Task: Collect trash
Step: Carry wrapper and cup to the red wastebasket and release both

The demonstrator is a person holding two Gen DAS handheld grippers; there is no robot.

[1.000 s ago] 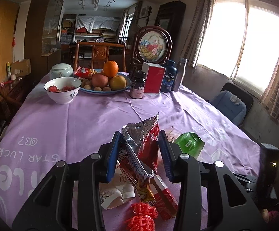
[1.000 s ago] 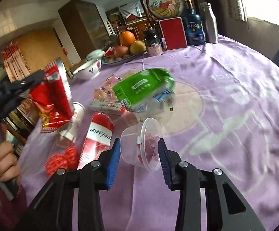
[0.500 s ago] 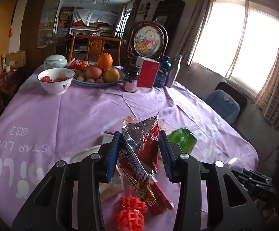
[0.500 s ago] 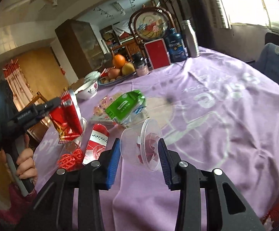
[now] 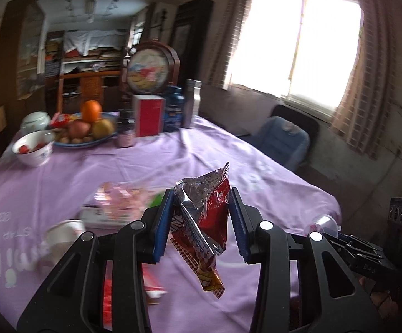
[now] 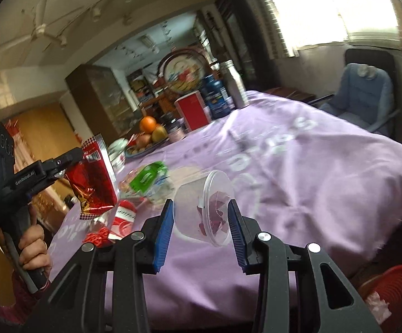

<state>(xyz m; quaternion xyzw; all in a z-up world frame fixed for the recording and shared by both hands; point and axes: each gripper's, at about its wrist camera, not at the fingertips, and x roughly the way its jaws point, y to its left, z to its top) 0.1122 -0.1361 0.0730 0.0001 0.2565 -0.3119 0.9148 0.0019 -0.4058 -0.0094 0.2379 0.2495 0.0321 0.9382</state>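
My left gripper is shut on a crumpled red and silver snack wrapper, which hangs above the purple tablecloth. In the right wrist view the same wrapper shows at the left, held up by the left gripper in a person's hand. My right gripper is shut on a clear plastic cup lying sideways between its blue pads, with red scraps inside. More trash lies on the cloth: a green packet, a red and white wrapper, a red knot ornament, a paper cup.
At the table's far end stand a fruit plate, a white bowl, a red box, bottles and a round framed picture. A blue-cushioned chair stands by the window. A red basket sits on the floor at the lower right.
Both grippers have drawn back and risen from the table with their loads still held. The views have swung right, toward the table edge and window, and the red basket has come into sight.
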